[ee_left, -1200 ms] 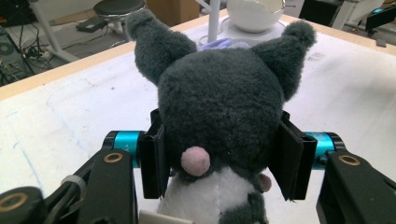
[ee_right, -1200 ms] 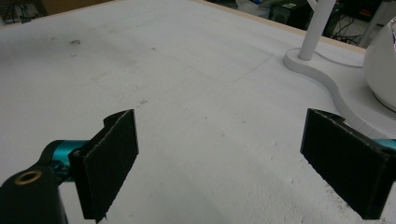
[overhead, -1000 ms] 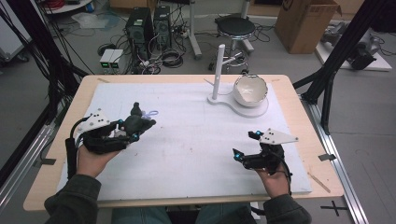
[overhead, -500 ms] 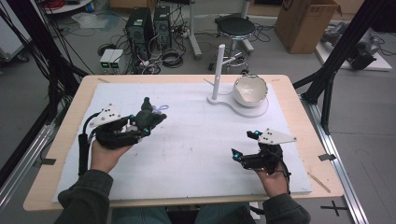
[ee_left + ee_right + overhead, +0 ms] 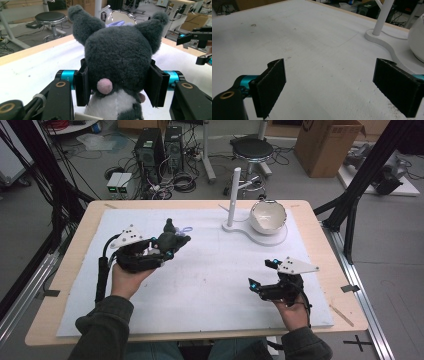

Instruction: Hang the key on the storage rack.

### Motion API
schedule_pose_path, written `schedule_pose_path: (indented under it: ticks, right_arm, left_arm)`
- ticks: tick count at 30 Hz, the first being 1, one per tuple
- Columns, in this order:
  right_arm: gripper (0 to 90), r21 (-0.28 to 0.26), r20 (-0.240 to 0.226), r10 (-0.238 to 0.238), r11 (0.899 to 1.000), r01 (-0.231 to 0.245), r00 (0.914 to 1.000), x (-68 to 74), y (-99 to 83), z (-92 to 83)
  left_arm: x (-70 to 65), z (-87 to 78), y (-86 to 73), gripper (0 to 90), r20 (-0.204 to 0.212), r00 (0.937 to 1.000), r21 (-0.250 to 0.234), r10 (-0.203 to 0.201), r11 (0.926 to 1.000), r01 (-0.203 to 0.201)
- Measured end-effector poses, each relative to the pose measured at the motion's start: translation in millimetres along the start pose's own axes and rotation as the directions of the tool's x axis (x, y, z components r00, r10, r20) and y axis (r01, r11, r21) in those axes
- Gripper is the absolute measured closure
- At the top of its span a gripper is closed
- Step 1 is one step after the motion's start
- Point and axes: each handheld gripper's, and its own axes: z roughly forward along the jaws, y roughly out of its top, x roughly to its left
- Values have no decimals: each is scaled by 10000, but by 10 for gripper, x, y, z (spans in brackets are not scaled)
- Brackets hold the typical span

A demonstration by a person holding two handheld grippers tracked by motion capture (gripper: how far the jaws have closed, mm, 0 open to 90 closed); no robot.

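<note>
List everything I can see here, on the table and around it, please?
Plush toy: one, dark grey with white belly and pink tail, clamped in the left gripper above the sheet.
Bowl: one, white, on the stand's base, far right.
Stand: one, white post on a flat base.
Sheet: one, white, covering the table.
Table: one, light wood.
Stool: one, black, behind the table.
Cardboard box: one, brown, on the floor.
Computer towers: two, black, on the floor.
Left gripper: black, shut on the toy.
Right gripper: black, jaws open, near right.
</note>
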Motion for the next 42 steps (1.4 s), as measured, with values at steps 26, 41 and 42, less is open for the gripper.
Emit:
schedule_pose_path:
  ticks: [26,41,42]
  right_arm:
    - [105,-185,-8,74,9998,-74,10000,-33,-3,-4]
    - [105,-218,6,176,9996,-176,9998,-35,-3,-2]
    - [105,-228,11,194,9996,-193,9998,-35,-4,-3]
  left_arm:
    - [-89,482,387,461,154,9997,-291,177,9994,-172]
    - [-116,771,512,461,220,9995,-274,221,9994,-215]
    - [-118,791,520,461,210,9996,-278,210,9994,-204]
